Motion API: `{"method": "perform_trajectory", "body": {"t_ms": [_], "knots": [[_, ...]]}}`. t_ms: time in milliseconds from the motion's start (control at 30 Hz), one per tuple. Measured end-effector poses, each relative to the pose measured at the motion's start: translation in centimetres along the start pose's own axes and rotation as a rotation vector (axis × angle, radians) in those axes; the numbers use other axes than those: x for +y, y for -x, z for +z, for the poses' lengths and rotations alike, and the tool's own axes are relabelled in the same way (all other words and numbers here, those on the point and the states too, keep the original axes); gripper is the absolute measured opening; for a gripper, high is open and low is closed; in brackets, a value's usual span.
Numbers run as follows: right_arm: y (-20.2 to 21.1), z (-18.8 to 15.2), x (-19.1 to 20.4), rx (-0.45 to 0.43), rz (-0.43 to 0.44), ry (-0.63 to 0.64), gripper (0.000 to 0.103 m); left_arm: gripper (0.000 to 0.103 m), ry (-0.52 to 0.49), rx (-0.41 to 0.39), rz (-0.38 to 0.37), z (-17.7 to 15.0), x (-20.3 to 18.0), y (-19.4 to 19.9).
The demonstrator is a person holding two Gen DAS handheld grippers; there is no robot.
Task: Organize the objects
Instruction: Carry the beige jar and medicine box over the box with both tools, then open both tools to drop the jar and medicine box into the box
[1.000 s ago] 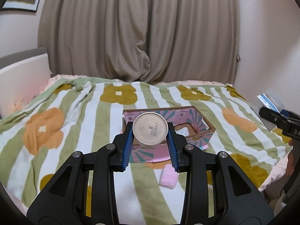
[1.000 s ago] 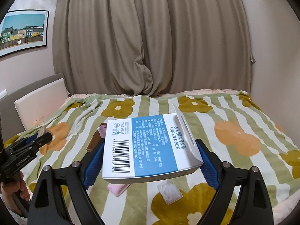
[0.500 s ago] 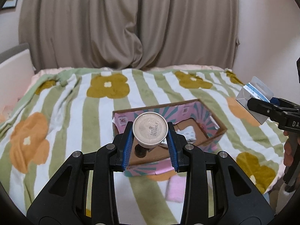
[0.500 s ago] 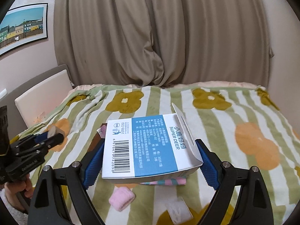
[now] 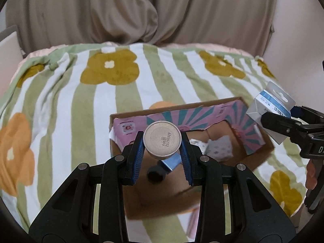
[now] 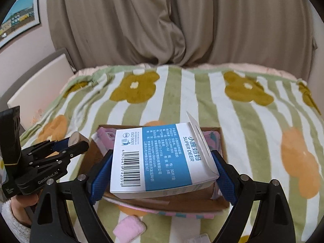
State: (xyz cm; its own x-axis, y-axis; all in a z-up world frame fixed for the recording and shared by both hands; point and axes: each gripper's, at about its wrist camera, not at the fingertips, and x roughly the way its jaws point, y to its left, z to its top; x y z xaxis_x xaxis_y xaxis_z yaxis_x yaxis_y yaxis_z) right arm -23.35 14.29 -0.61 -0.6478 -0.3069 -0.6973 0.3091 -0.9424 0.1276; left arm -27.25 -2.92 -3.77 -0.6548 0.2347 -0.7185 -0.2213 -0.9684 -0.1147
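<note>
The left gripper [image 5: 162, 151] has its blue fingers [image 5: 137, 154] clamped on a small round tin [image 5: 162, 141], whose flat metallic end faces the camera and bears the stamp "59591 20290928". The tin hangs just above the cardboard box [image 5: 261, 158], over its near-left part.

The right gripper [image 6: 162, 174] has its fingers [image 6: 101, 172] pressed against both ends of a white-and-blue carton [image 6: 160, 158] — it reads "SUPER DEER" and "ISO 9001", with a barcode, Chinese print and a white hang tab at the far end. The carton is held over the box's opening. On the left gripper's body the marking "GenRobot.AI" is legible in the right wrist view.

The box, lined with a pink and teal sunburst print, lies on a bed covered by a green-striped blanket [image 5: 60, 105] with yellow and orange flowers. Inside it lie a white patterned packet [image 5: 219, 148], a blue item [image 5: 172, 162] and a dark round cap [image 5: 155, 175] — partly hidden behind the tin. Just in front of the box a pink pad [image 6: 129, 229] rests on the blanket. Behind the box hang beige curtains [image 6: 162, 20]; a framed picture [image 6: 18, 16] is on the wall to their left.
</note>
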Motion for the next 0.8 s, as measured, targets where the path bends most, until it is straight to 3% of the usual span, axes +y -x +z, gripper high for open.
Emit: {"method": "perform_trajectory", "body": {"t_ms": [367,667,700,733,767,800], "knots": [[-8.1,0.0,-2.2,0.161,0.013,-0.045,0.088,0.031,0.010,0.159,0.024,-0.7,0.3,-8.1],[-10.0,0.0,-2.7,0.169,0.078,-0.097,0.090,0.034,0.038,0.152,0.000,-0.4,0.5,-8.0],[-10.2,0.3,-2.8,0.170,0.096,-0.108,0.092,0.043,0.041,0.157,-0.001,-0.2,0.5,-7.9],[-10.0,0.5,-2.9,0.157,0.108,-0.120,0.102,0.073,0.037,0.158,0.004,-0.2,0.4,-7.8],[-9.7,0.7,-2.9,0.130,0.106,-0.124,0.103,0.094,0.029,0.155,0.017,-0.2,0.3,-7.7],[-9.3,0.8,-2.8,0.103,0.104,-0.120,0.103,0.102,0.020,0.135,0.034,-0.3,0.2,-7.4]]}}
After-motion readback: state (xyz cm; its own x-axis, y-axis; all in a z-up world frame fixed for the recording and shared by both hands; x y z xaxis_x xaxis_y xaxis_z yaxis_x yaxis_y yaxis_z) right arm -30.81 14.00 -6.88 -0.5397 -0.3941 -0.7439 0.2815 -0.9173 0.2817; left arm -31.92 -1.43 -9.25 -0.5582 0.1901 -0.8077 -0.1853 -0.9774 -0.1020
